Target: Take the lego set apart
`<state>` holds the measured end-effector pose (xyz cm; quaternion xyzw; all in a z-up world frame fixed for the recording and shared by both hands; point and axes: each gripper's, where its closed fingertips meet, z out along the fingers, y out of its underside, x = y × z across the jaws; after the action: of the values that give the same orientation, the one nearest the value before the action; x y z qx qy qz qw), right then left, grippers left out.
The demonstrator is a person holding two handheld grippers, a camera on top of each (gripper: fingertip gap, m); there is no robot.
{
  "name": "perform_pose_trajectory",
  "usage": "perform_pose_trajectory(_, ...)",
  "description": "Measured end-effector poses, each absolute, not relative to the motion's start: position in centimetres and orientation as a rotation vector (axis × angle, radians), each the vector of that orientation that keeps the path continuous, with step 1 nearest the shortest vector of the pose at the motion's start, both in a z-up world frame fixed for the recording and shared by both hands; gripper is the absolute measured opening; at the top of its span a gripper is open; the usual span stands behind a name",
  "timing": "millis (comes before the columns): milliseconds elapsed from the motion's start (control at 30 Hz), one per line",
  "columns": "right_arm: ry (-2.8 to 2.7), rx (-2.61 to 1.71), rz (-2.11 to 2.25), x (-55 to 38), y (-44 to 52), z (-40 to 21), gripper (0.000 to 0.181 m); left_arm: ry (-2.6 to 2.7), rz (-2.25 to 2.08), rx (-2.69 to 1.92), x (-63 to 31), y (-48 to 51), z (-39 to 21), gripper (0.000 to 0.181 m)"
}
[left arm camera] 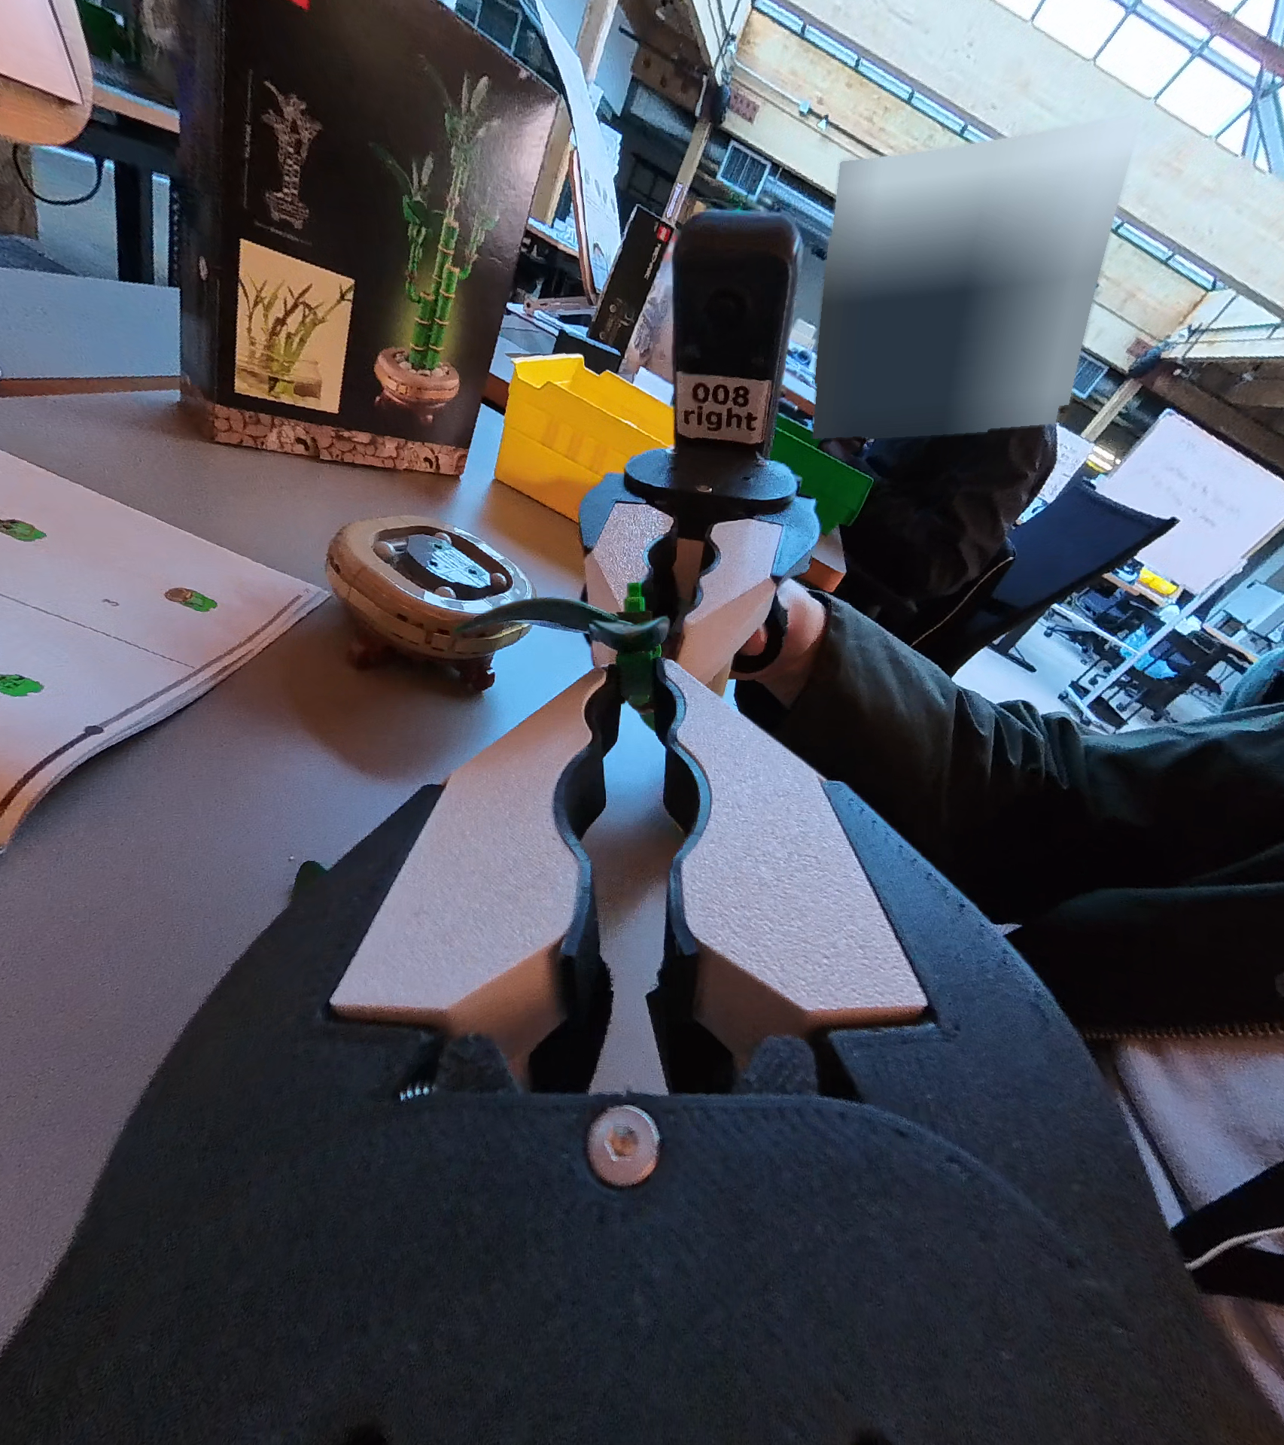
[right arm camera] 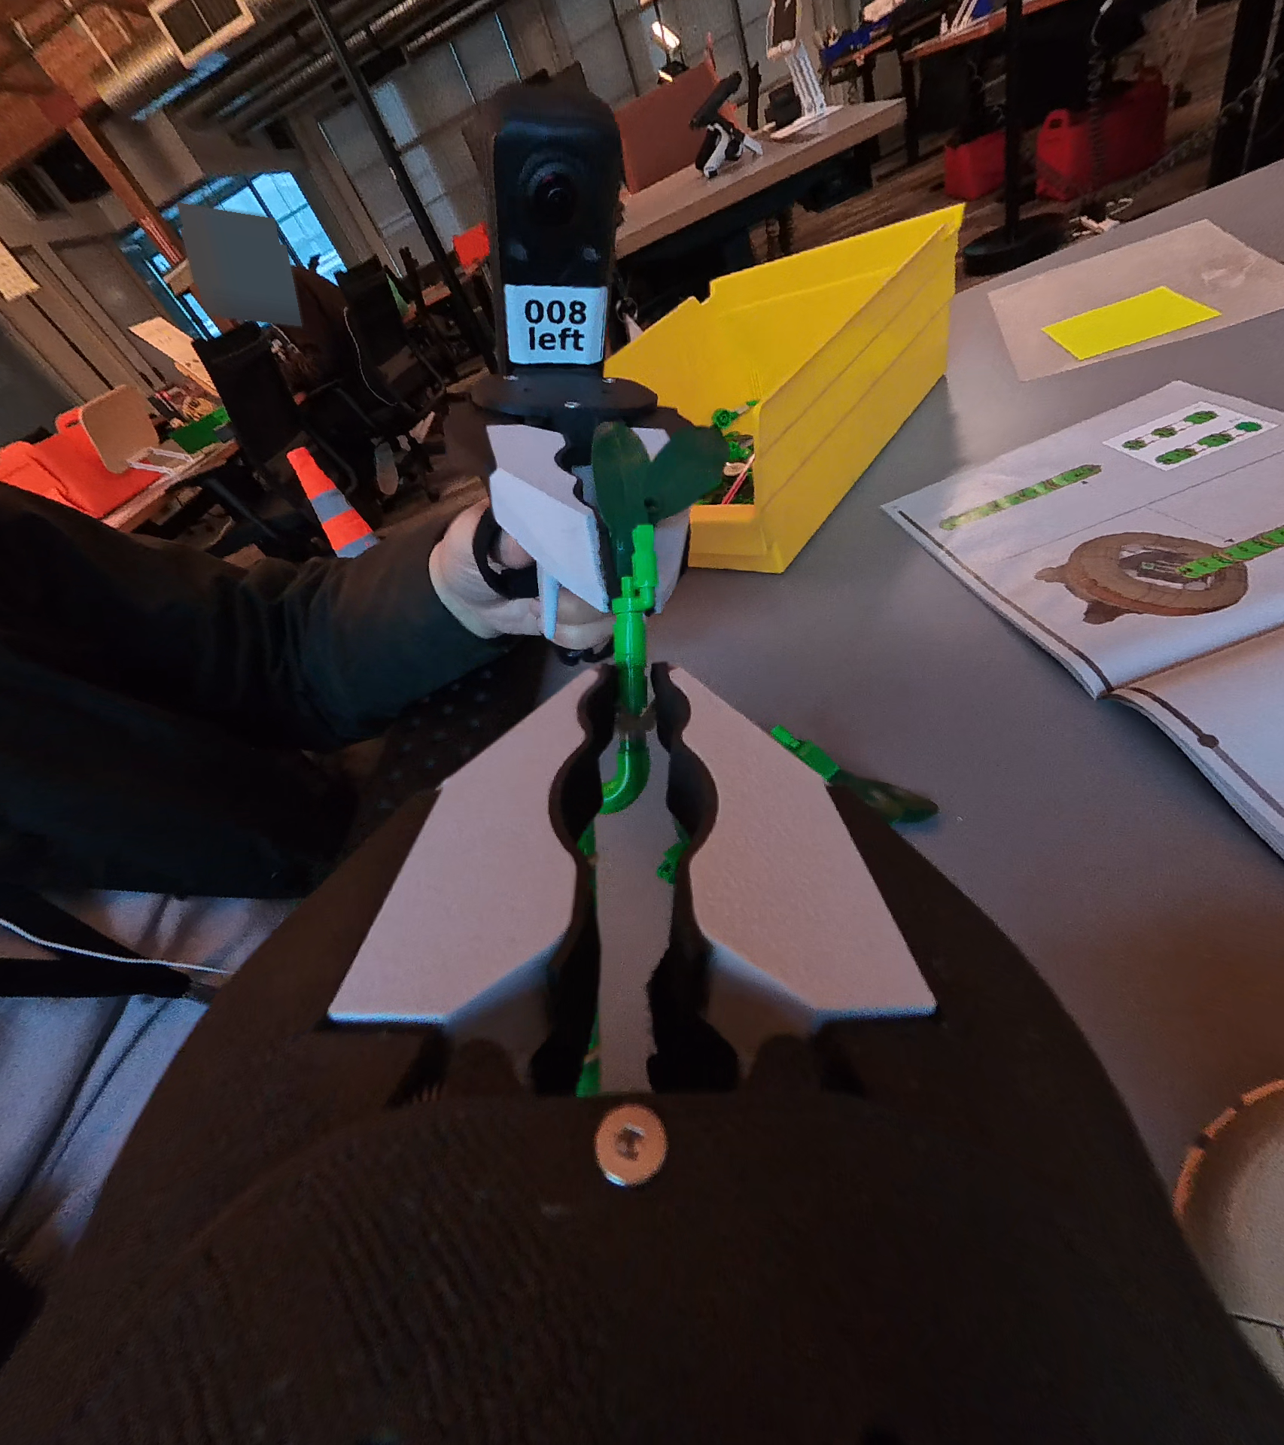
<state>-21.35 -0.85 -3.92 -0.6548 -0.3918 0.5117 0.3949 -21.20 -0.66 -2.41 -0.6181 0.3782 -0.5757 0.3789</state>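
Green plastic fills the gap between both tools: a thin lego stem [right arm camera: 631, 625] with dark leaves [right arm camera: 650, 469] is held in the air above the grey table [left arm camera: 154, 977], one end in each gripper. In the right wrist view, the right gripper [right arm camera: 633, 688] is nearly closed, its fingertips pinching the stem's lower, curved end, which hooks back between the fingers. Just beyond, the left gripper [right arm camera: 619, 563] faces it and is closed on the stem's upper part, the two leaves fanning out in front of its fingers. A hand [right arm camera: 482, 579] in a dark sleeve holds that tool. On the table just right of the right gripper's fingers lies a loose green piece [right arm camera: 850, 778], and more small green bits show between the fingers lower down.

From the left wrist view the same meeting shows the other way round: the left gripper [left arm camera: 633, 672] nips the stem [left arm camera: 635, 665] at its tips, the right gripper [left arm camera: 658, 610] closes on it from beyond, and one leaf [left arm camera: 537, 614] reaches left.

Farther off sit a round tan pot base [left arm camera: 428, 586], an open booklet [left arm camera: 76, 625] to its left, a yellow bin [right arm camera: 819, 391] with green parts inside, and, farthest, the set's dark box [left arm camera: 357, 258] standing upright.
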Motion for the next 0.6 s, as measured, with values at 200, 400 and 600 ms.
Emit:
perform_pose_trajectory(200, -0.975, -1.646, 1.290, -21.47, -0.82, -3.43, 0.008, 0.953, -1.511, -1.572, -20.99, -0.81, -2.28, 0.006)
perform_pose_trajectory(400, -0.939, -1.637, 1.332, -21.72, -0.63, -3.35, 0.008, 0.951, -1.496, -1.573, -21.21, -0.66, -2.21, 0.005)
perform_pose_trajectory(600, -0.968, -1.653, 1.305, -21.87, -0.79, -3.59, 0.008, 0.985, -1.470, -1.598, -21.44, -0.64, -2.47, 0.005)
